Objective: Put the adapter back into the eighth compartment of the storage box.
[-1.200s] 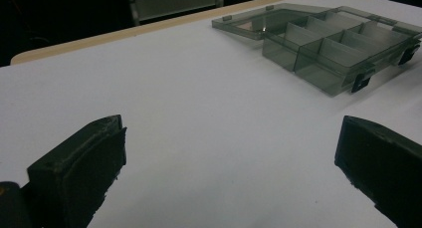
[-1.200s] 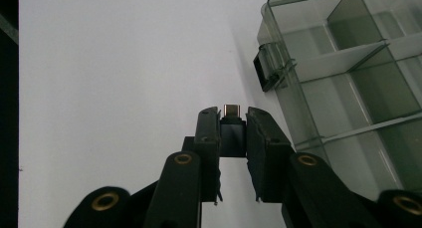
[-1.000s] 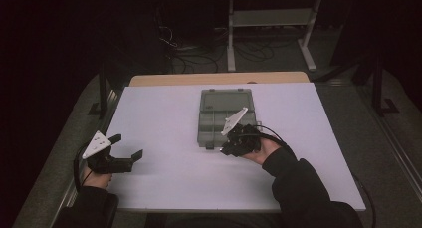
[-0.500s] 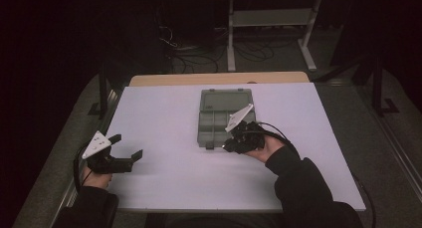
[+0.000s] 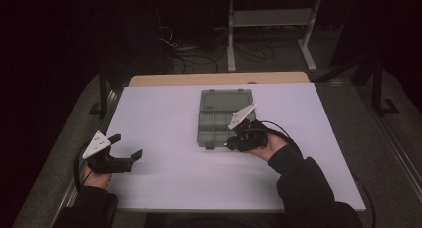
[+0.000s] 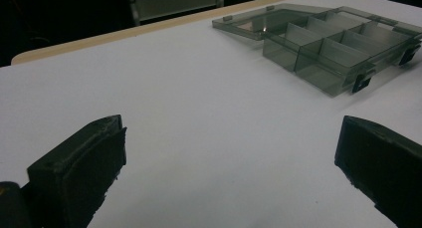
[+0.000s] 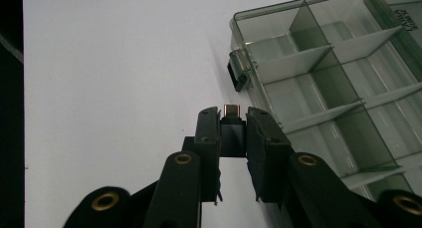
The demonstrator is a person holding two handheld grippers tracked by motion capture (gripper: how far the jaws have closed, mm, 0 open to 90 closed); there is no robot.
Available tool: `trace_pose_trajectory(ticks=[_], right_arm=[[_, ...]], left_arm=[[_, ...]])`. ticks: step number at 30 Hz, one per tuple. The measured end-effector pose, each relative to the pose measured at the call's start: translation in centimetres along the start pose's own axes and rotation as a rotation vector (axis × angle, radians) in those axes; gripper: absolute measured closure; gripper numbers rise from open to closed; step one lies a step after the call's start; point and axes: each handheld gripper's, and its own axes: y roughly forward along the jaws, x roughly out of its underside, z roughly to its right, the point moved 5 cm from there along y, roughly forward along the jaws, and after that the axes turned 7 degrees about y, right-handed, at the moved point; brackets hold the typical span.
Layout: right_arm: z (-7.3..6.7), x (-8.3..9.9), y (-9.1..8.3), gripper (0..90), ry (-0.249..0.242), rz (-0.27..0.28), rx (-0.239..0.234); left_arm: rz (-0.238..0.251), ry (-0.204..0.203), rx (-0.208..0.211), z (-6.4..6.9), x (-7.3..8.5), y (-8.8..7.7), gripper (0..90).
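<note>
A small dark adapter (image 7: pixel 232 128) with a metal plug at its tip is pinched between the jaws of the right tool (image 7: pixel 233 119). It is held just above the white worktop (image 5: pixel 164 113), beside the front left corner of the box (image 5: pixel 219 119), near the black latch (image 7: pixel 236 74) on the box's front wall. Whether the plug touches anything cannot be told.

The box is a grey transparent one with several compartments, and it is placed a little behind the middle of the worktop. Its lid (image 6: pixel 254 23) is laid open flat toward the far edge. No contents can be made out in the compartments that are seen. A second latch (image 6: pixel 409 54) is seen on the same front wall.

The left tool (image 5: pixel 125 146) is held near the front left corner of the worktop, well apart from the box, with its jaws spread wide and nothing between them. Only bare worktop is seen between it and the box.
</note>
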Motion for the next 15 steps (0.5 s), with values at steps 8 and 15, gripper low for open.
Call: trace_pose_trajectory(ticks=[8, 15], right_arm=[[0.6, 0.2, -0.9, 74.4, 0.013, 0.02, 0.015], [1.5, 0.5, -1.7, 74.4, 0.035, 0.04, 0.028]], left_arm=[[0.0, 0.0, 0.0, 0.0, 0.0, 0.0, 0.0], [-0.001, 0.004, 0.003, 0.0, 0.0, 0.1, 0.0]])
